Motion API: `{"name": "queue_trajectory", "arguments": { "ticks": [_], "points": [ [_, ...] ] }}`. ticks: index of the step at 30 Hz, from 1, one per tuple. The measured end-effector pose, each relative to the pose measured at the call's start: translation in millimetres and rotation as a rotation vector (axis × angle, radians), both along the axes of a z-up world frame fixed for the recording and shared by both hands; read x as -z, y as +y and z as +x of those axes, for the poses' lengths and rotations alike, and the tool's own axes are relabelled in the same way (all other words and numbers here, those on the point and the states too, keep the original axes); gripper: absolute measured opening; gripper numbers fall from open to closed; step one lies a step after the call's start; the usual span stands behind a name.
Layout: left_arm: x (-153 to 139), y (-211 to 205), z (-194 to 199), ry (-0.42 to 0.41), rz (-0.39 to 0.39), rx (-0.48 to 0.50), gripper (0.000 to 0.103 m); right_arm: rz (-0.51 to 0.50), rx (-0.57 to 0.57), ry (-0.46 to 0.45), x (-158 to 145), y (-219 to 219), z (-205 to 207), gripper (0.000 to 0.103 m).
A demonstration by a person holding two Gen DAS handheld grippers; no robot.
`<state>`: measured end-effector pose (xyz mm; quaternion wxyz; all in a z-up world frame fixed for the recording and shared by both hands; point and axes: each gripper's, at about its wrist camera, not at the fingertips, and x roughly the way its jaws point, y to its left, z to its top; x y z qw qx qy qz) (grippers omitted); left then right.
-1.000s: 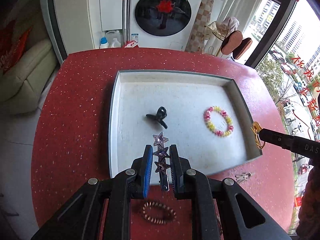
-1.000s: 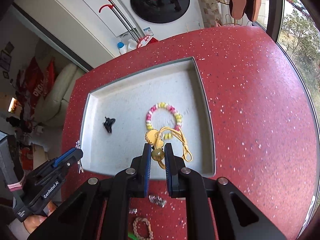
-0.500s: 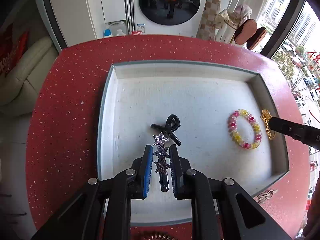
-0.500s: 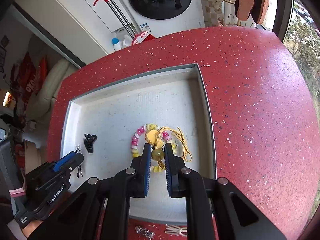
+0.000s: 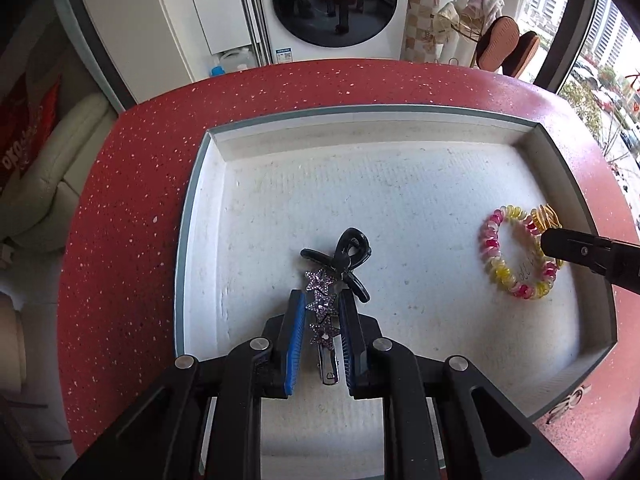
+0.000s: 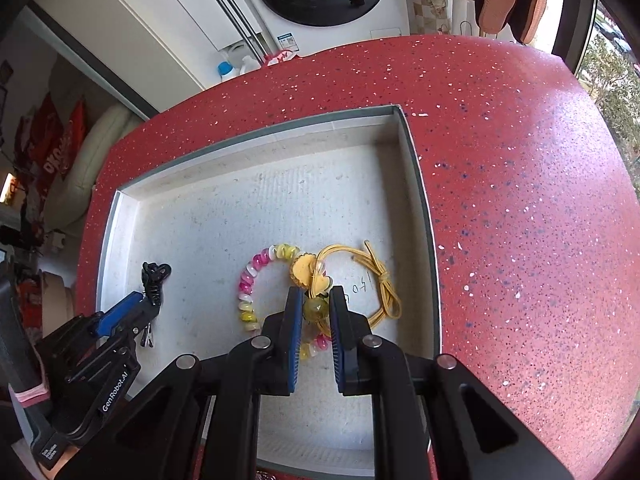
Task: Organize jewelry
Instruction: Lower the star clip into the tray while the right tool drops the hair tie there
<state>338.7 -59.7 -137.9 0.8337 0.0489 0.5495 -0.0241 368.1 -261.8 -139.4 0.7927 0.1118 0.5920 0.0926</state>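
Both claws hang low over the white tray [image 5: 200,216] for release: left claw [image 5: 322,312] pinching the purple star-studded hair clip [image 5: 322,312], right claw [image 6: 314,308] gripping the yellow corded charm [image 6: 380,280].

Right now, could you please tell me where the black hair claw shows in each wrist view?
Left wrist: black hair claw at centre, just beyond the star clip.
Right wrist: black hair claw at far left, beside the left gripper.
Shared landmark: the pink and yellow bracelet.

Star clip [image 5: 322,312], perhaps touching black claw clip [image 5: 345,258]
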Motion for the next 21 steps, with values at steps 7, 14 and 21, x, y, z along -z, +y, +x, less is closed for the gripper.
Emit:
{"name": "queue_trajectory", "arguments": {
  "ticks": [7, 14, 21],
  "points": [
    [-4.8, -6.6, -4.1, -0.004, 0.009, 0.014, 0.035, 0.017, 0.002, 0.012, 0.1, -2.9, 0.7, 0.029],
    [-8.8, -4.7, -11.4, -0.008, 0.020, 0.009, 0.035, 0.056, 0.016, 0.012, -3.1, -7.6, -4.1, 0.045],
    [-26.1, 4.1, -21.2, -0.082, 0.012, -0.039, 0.103, 0.103, 0.026, -0.005, -16.1, -10.3, -11.6, 0.061]
  ]
}}
